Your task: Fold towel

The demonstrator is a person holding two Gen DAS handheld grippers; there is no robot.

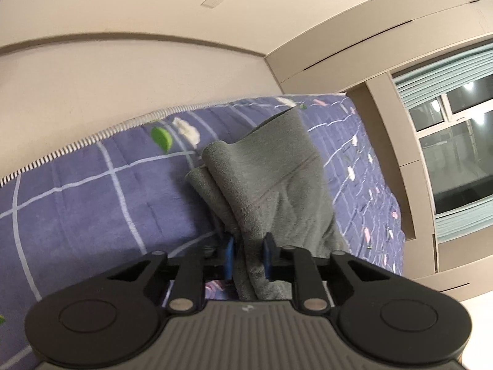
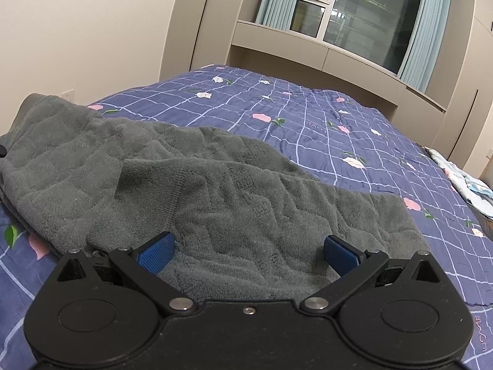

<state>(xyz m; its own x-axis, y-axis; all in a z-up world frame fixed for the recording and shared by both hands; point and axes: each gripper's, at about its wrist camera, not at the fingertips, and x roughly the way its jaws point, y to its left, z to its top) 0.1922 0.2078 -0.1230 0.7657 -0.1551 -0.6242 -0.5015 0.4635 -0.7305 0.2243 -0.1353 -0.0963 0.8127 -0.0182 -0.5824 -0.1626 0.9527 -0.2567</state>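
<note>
Left gripper [image 1: 249, 257]: blue pads close together, pinching a bunched edge of the grey towel [image 1: 271, 182]. The cloth passes between the pads and rises ahead of them in a doubled fold, lifted off the bedspread [image 1: 86, 197] at that end.

Right gripper [image 2: 248, 251]: jaws spread wide, pads well apart, nothing clamped. It sits low over the towel [image 2: 215, 185], with cloth lying between and under the two blue pads [image 2: 157, 254].

Towel lies rumpled across the near part of the bed, on the purple checked bedspread [image 2: 308, 117] with flower print; in the right wrist view it stretches from the left edge toward the right, wrinkled, partly folded over itself.

Background: window [image 2: 354, 15] with pale blue curtains beyond the bed, beige wall [image 1: 92, 71] alongside it.
</note>
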